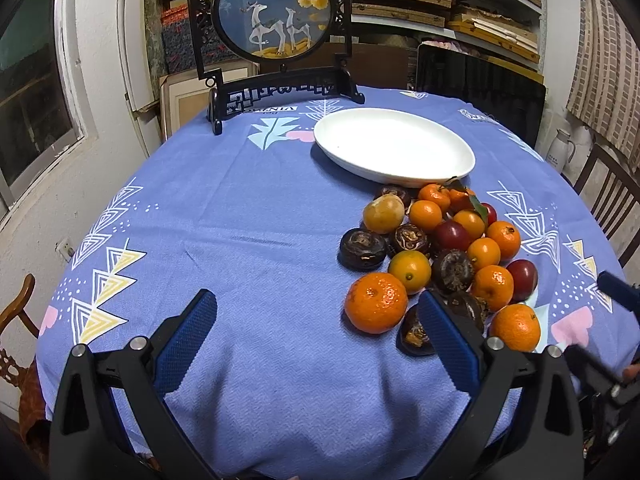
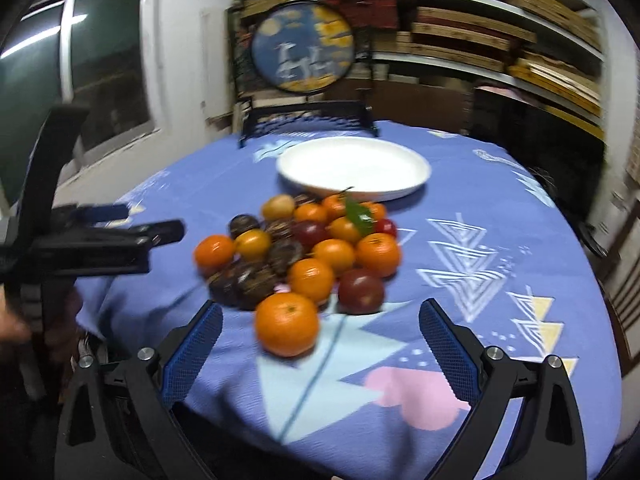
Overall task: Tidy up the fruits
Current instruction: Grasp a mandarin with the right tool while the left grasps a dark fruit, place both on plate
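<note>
A pile of fruit lies on the blue tablecloth: several tangerines [image 1: 376, 303] [image 2: 287, 323], dark brown water chestnuts [image 1: 362, 249] [image 2: 256, 284], dark red plums [image 1: 452, 236] [image 2: 361, 291] and a yellow-brown fruit [image 1: 383, 213]. An empty white plate [image 1: 394, 144] [image 2: 354, 168] stands just behind the pile. My left gripper [image 1: 318, 308] is open and empty, its right finger beside the nearest tangerine. My right gripper [image 2: 320, 320] is open and empty, with the nearest tangerine between its fingers' lines.
A framed round deer picture on a black stand [image 1: 276, 28] [image 2: 304, 48] stands at the table's back. Wooden chairs [image 1: 608, 200] flank the table on the right. The left gripper shows at the left of the right wrist view [image 2: 104, 236]. Shelves fill the back wall.
</note>
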{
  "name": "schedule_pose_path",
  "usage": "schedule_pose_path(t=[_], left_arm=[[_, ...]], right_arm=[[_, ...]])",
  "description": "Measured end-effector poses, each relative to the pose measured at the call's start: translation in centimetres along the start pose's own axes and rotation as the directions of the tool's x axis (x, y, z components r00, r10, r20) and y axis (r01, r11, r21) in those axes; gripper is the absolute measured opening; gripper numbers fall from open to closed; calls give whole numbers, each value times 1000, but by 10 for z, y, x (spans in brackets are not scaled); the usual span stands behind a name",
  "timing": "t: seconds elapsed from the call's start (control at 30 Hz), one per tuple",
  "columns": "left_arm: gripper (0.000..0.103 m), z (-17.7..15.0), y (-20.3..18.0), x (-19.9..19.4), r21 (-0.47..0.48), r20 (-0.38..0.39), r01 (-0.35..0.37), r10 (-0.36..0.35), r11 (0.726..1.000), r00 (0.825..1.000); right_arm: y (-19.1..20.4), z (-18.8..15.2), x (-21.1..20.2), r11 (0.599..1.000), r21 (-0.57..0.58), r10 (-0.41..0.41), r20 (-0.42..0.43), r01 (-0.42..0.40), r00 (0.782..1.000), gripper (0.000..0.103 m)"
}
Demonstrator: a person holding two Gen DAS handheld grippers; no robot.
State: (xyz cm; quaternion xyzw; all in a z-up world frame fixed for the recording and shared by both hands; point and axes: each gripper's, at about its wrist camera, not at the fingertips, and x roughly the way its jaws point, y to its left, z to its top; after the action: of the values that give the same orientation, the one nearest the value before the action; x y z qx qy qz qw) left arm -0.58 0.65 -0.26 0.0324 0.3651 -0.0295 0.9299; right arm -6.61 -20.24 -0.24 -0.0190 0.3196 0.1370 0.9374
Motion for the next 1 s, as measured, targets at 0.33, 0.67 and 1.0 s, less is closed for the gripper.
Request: schedule_pose_path(t=[0.33, 0.67, 1.0], left_arm=[[98, -4, 3, 6, 21, -25, 1, -1, 1000, 1000], [99, -21, -27, 13, 158, -61, 128, -120, 979, 991], [82, -22, -96, 20, 347, -91, 307, -294, 886, 951]], right_arm=[[16, -5, 50, 997, -11, 79, -177, -82, 981, 50], [-18, -8, 35, 992, 102, 83, -121, -71, 989, 46], [-69, -24, 24, 981, 192, -4, -121, 27, 993, 46]])
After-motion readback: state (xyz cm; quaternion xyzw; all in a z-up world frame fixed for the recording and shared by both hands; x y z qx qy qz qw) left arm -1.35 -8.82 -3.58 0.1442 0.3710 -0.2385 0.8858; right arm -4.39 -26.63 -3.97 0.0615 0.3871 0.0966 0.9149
